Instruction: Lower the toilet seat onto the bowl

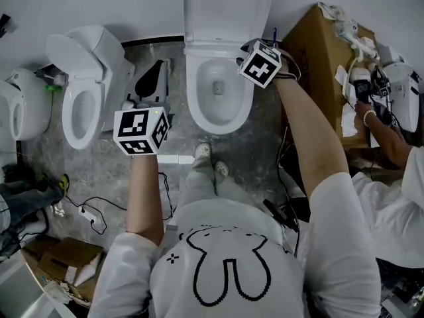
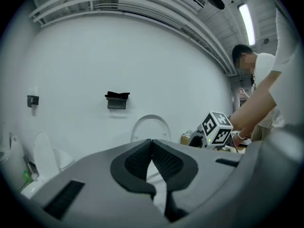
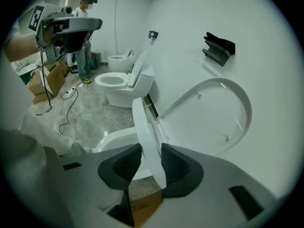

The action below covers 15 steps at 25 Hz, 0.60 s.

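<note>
The white toilet [image 1: 218,114] stands in the middle of the floor with its lid [image 1: 225,5] upright against the wall. The seat [image 3: 145,122] is tilted partway up over the bowl [image 3: 114,139]. My right gripper [image 3: 146,152] is shut on the seat's front edge, one pad on each face. In the head view the right gripper [image 1: 248,57] sits at the bowl's right rear, above the seat [image 1: 212,45]. My left gripper [image 1: 140,130] hangs to the left of the bowl, away from it. Its pads [image 2: 152,144] meet with nothing between them.
A second toilet [image 1: 83,78] with its lid up stands to the left, and a third [image 1: 20,105] at the far left. A cardboard box [image 1: 324,58] is right of the bowl. Cables [image 1: 93,211] trail over the floor. Another person's arm [image 1: 391,144] is at the right edge.
</note>
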Each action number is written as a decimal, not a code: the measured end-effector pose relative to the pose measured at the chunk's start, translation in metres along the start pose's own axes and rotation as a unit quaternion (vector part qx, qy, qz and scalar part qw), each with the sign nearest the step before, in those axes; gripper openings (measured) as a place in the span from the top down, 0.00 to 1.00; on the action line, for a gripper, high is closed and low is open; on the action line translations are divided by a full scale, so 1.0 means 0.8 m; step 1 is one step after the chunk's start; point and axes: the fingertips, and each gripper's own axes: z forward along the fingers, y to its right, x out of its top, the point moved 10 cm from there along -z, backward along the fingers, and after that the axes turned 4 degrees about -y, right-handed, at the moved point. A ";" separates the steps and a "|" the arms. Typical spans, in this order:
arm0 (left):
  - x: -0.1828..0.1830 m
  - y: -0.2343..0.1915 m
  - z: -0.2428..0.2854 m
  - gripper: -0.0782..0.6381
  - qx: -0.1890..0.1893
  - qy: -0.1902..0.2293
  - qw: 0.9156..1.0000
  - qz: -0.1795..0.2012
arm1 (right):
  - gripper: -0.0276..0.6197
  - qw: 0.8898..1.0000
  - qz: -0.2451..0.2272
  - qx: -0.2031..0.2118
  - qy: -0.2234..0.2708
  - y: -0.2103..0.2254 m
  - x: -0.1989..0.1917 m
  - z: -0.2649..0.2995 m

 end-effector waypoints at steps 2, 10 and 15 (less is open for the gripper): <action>-0.004 0.002 -0.005 0.88 -0.001 -0.003 1.000 -0.001 | 0.73 1.000 -0.001 0.003 -0.006 -0.010 -0.002 0.002; -0.025 0.009 -0.020 0.88 -0.003 -0.015 1.000 -0.005 | 0.70 1.000 0.012 0.026 -0.007 -0.040 -0.013 0.011; -0.038 0.019 -0.027 0.88 -0.003 -0.024 1.000 -0.006 | 0.69 0.999 0.022 0.046 -0.009 -0.058 -0.024 0.016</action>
